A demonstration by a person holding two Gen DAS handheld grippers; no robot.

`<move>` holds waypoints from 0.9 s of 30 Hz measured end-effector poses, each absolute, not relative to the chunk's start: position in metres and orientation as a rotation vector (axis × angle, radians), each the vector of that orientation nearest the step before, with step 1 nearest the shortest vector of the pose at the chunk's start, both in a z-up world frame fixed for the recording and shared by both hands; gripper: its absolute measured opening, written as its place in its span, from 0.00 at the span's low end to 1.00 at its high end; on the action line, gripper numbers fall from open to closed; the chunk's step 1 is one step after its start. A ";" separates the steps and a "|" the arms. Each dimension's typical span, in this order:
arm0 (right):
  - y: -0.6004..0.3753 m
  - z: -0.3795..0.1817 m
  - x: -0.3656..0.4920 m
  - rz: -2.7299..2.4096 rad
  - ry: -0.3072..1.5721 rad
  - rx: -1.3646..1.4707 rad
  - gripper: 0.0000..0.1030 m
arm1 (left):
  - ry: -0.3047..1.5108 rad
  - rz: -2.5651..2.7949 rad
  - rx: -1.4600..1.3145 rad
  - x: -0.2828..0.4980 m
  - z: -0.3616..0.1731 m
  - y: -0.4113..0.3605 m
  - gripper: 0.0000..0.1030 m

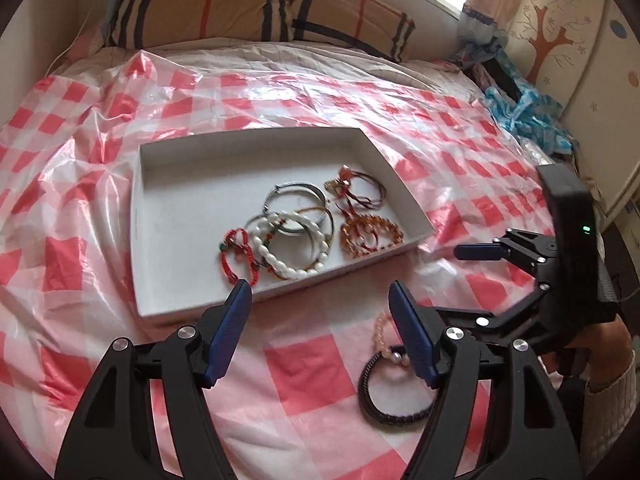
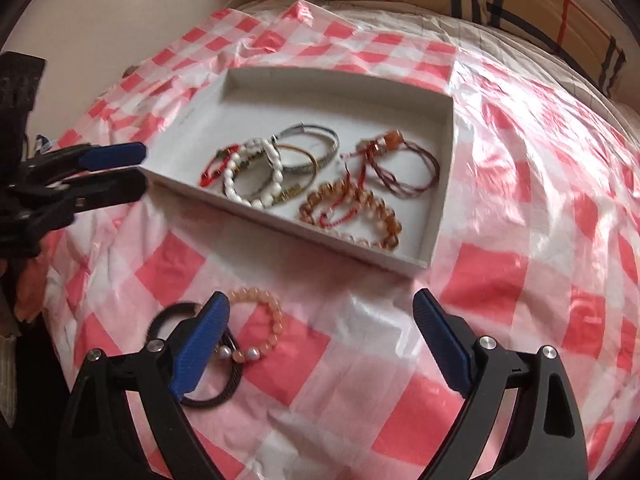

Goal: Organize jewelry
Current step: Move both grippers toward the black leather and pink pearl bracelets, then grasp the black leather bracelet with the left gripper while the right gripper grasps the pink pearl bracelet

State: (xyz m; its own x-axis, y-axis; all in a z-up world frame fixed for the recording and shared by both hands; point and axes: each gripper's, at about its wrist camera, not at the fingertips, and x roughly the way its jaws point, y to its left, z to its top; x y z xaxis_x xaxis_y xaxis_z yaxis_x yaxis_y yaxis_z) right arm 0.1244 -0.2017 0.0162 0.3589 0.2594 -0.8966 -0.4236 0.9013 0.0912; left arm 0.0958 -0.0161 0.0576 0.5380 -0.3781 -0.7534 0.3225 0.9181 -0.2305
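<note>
the white tray [image 1: 140,216] holds six bracelets, its long axis running toward the pillow [image 1: 256,4] (a faint wall print is unreadable). a pink bead bracelet [image 2: 264,320] and black band [image 2: 216,396] lie outside on the checked sheet [image 2: 500,280]. left gripper [image 1: 320,304] and right gripper [image 2: 320,320] gape wide, empty.

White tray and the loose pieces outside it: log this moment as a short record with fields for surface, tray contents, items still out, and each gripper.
surface: checked plastic sheet spread over a bed
tray: white tray, shallow, open
in tray: white bead bracelet, metal bangles, red cord bracelet, amber bead bracelet, tasselled cord piece
still out: pink bead bracelet and black band, overlapping, near the tray's front edge
left gripper: open, empty
right gripper: open, empty, beside the loose pair
</note>
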 end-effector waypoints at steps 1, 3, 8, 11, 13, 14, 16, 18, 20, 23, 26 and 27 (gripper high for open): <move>-0.201 0.006 0.127 0.390 1.138 -0.173 0.86 | 0.928 -0.431 -0.047 0.089 0.052 -0.022 0.66; -0.190 -0.003 0.129 0.343 1.137 -0.222 0.86 | 0.969 -0.444 0.012 0.078 0.037 -0.039 0.66; -0.182 -0.010 0.124 0.302 1.130 -0.291 0.92 | 1.048 -0.377 0.242 0.059 -0.001 -0.070 0.66; -0.198 -0.007 0.108 0.230 1.124 -0.323 0.92 | 1.020 -0.311 0.321 0.047 -0.001 -0.067 0.66; -0.213 -0.005 0.095 0.200 1.120 -0.305 0.92 | 0.998 -0.234 0.337 0.043 0.005 -0.055 0.66; -0.218 -0.003 0.090 0.195 1.115 -0.289 0.92 | 0.993 -0.202 0.335 0.040 0.007 -0.048 0.66; -0.225 0.002 0.082 0.190 1.096 -0.262 0.92 | 0.978 -0.164 0.317 0.036 0.011 -0.036 0.66; -0.224 0.006 0.073 0.212 1.064 -0.240 0.92 | 0.955 -0.155 0.294 0.031 0.015 -0.031 0.66; -0.216 0.012 0.066 0.267 1.025 -0.220 0.92 | 0.925 -0.165 0.287 0.031 0.018 -0.033 0.65; -0.208 0.020 0.057 0.345 0.980 -0.176 0.88 | 0.866 -0.197 0.302 0.028 0.021 -0.046 0.66; -0.207 0.014 0.061 0.378 1.029 -0.110 0.50 | 0.860 -0.206 0.350 0.029 0.013 -0.055 0.65; -0.207 0.009 0.063 0.363 1.054 -0.106 0.47 | 0.869 -0.206 0.358 0.029 0.009 -0.056 0.63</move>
